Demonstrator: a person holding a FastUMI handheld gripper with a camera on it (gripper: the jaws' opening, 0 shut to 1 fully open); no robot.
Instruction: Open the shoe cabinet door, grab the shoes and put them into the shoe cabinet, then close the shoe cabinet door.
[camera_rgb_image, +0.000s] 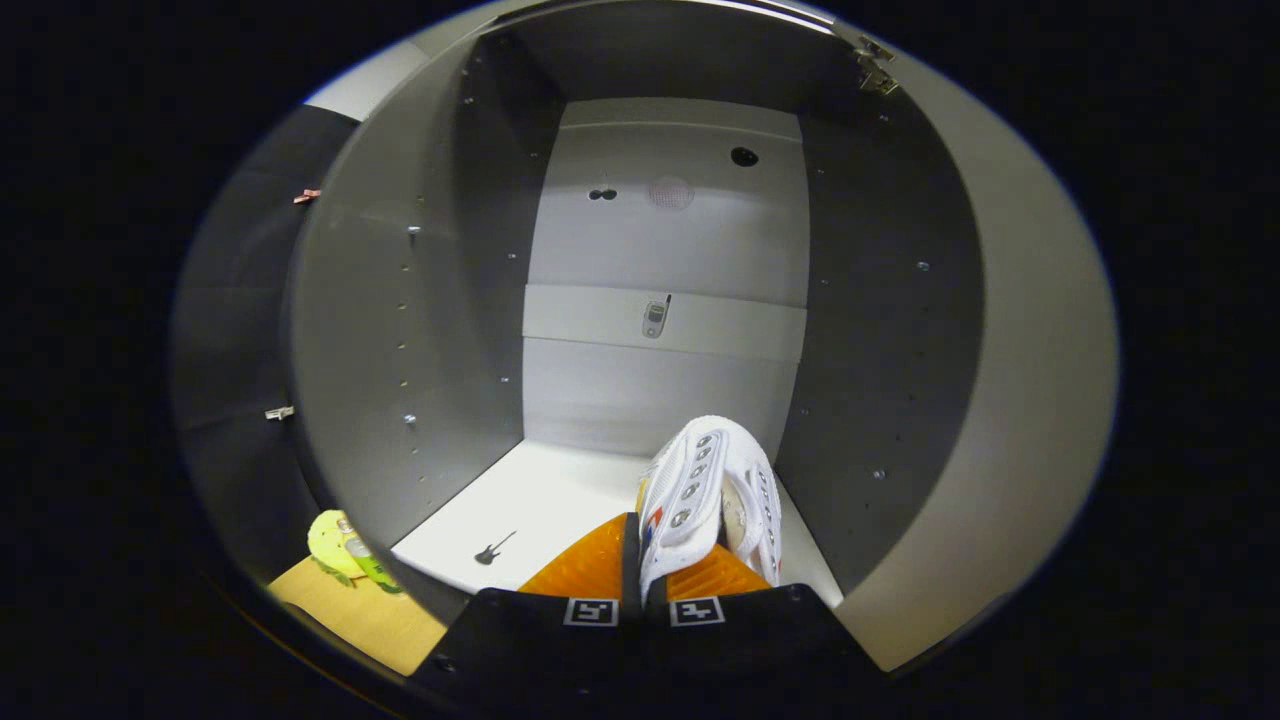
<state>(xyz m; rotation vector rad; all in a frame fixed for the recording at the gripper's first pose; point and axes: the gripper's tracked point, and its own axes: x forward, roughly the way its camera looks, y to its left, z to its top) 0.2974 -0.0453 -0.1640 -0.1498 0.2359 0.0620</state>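
Note:
The shoe cabinet (460, 330) stands open straight ahead, its grey side walls and pale back panel in view. My gripper (643, 560) is shut on a white mesh shoe (700, 485), pinching its side wall between both fingers. The shoe hangs just over the front of the cabinet's white floor (560, 500), toward the right wall. The open door (1010, 400) stands at the right. The shoe's sole and toe are hidden behind the fingers.
A small guitar sticker (494, 549) lies on the cabinet floor left of the fingers. A phone sticker (655, 318) sits on the back panel. A yellow-green object (345, 552) rests on brown cardboard (370, 615) outside the cabinet's left wall. A hinge (877, 75) shows at the upper right.

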